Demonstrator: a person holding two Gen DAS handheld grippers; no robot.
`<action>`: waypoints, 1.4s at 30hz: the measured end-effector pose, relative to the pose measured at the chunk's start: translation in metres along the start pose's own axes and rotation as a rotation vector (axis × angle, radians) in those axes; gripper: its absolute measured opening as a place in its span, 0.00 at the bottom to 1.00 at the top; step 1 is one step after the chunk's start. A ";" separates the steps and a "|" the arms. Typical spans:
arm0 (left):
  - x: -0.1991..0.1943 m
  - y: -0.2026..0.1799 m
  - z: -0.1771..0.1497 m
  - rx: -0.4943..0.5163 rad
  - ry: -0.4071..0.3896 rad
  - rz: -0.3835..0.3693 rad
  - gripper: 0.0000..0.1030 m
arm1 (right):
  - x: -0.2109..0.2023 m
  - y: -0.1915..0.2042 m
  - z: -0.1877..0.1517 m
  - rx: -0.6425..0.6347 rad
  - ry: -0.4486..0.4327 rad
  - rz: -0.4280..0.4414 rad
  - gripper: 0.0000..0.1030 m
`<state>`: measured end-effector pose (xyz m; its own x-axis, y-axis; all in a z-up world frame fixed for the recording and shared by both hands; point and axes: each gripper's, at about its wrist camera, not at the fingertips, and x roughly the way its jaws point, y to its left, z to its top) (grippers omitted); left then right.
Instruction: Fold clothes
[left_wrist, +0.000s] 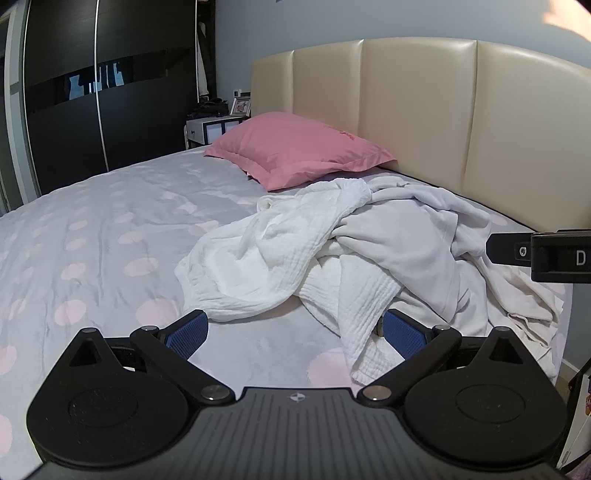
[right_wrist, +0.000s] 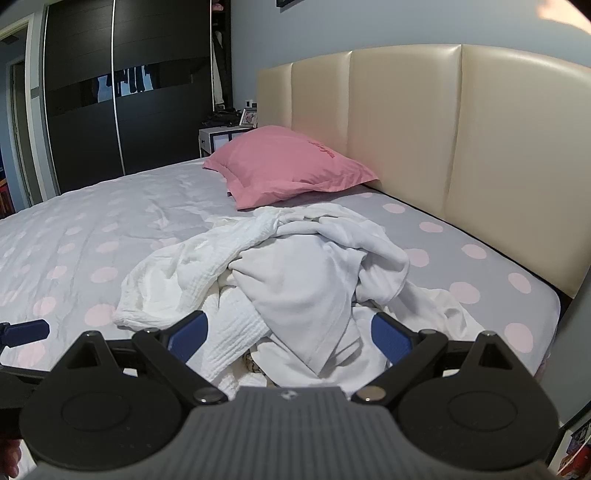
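Two hand-held grippers (left_wrist: 295, 334) (right_wrist: 290, 334) (both agape) just before crumpled white clothes (left_wrist: 332, 240)

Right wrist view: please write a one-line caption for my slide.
Open right claw hovers over a heap of white clothes on a polka-dot bed, pink pillow behind.

Heap of clothes (left_wrist: 332, 251) on bed (left_wrist: 110, 221), near right edge; pillow (left_wrist: 295, 147) behind heap, against headboard (left_wrist: 443, 110); nightstand (left_wrist: 207, 129) beyond pillow, wardrobe (left_wrist: 92, 92) far left
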<state>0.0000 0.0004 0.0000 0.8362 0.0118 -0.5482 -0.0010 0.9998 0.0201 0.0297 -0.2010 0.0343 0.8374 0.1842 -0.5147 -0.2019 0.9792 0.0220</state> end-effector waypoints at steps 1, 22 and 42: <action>0.000 0.000 0.000 -0.001 0.002 -0.001 1.00 | 0.000 0.000 0.000 -0.001 0.000 0.001 0.94; 0.007 -0.005 -0.003 -0.006 0.028 0.004 1.00 | 0.003 0.002 -0.002 0.000 0.007 0.007 0.94; 0.009 0.000 -0.004 -0.013 0.043 0.002 1.00 | 0.005 0.004 -0.003 -0.005 0.018 0.015 0.94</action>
<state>0.0050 0.0004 -0.0082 0.8121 0.0138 -0.5833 -0.0097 0.9999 0.0101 0.0321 -0.1966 0.0291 0.8249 0.1975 -0.5296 -0.2174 0.9758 0.0253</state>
